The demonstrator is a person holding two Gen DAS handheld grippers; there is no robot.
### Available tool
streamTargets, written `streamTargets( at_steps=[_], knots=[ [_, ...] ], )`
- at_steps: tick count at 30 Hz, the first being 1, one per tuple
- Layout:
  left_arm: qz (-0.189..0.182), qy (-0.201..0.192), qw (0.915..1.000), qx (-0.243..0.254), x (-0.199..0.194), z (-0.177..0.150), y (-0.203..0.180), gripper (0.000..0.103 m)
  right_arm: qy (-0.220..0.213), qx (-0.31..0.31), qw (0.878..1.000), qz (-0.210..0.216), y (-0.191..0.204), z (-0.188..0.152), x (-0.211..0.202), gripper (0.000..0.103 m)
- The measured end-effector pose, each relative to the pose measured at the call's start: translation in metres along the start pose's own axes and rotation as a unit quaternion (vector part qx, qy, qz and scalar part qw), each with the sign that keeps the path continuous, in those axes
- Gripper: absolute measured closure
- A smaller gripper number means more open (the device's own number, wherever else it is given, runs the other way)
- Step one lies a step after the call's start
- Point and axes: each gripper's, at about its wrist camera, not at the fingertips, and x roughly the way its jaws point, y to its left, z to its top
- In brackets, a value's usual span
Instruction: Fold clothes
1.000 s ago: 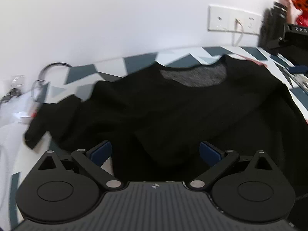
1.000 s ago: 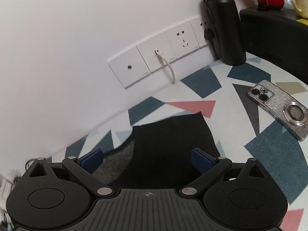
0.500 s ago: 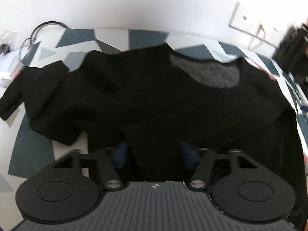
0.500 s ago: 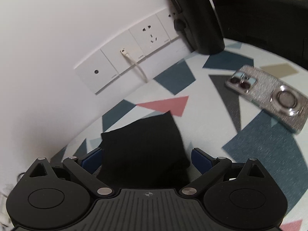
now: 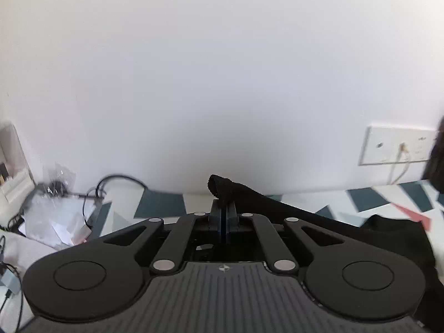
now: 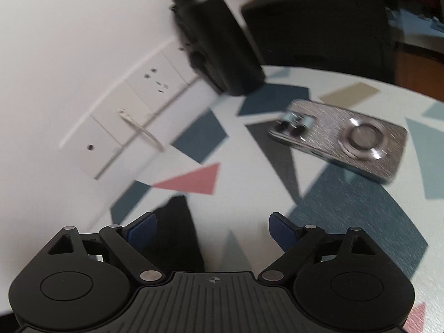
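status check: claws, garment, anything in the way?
Left claw shut on black garment. Right claw closing, pads clear of the cloth between. Phone and bottle ahead.

Plain white wall (image 5: pixel 222 83), socket panel (image 6: pixel 133 116) with white cable plugged in, tabletop (image 6: pixel 249 172) patterned with blue, grey, pink shapes

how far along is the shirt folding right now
Early. Done: the left hand-held gripper is shut on an edge of the black shirt, raised off the patterned table. In hand: the right hand-held gripper is closing, pads not yet pressing the black cloth between them. Left: no finished fold shows; the shirt trails loose.
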Motion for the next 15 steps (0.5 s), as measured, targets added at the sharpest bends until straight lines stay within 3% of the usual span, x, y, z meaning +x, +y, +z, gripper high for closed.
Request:
streamTargets(
  at_steps=[6,12,15],
  knots=[
    [0.021,0.090,0.9955,0.018,0.054,-0.033,0.001,0.100,0.008,-0.082,0.997,-0.002,0.025,-0.023,-0.012,0.017],
    [0.017,0.113,0.9934,0.013,0.053,-0.049,0.013,0.100,0.031,-0.195,0.980,-0.013,0.040,-0.068,-0.031,0.020],
    [0.008,0.120,0.9927,0.011,0.050,-0.047,0.008,0.099,0.053,-0.214,0.975,-0.025,0.044,-0.085,-0.029,0.023]
  ],
)
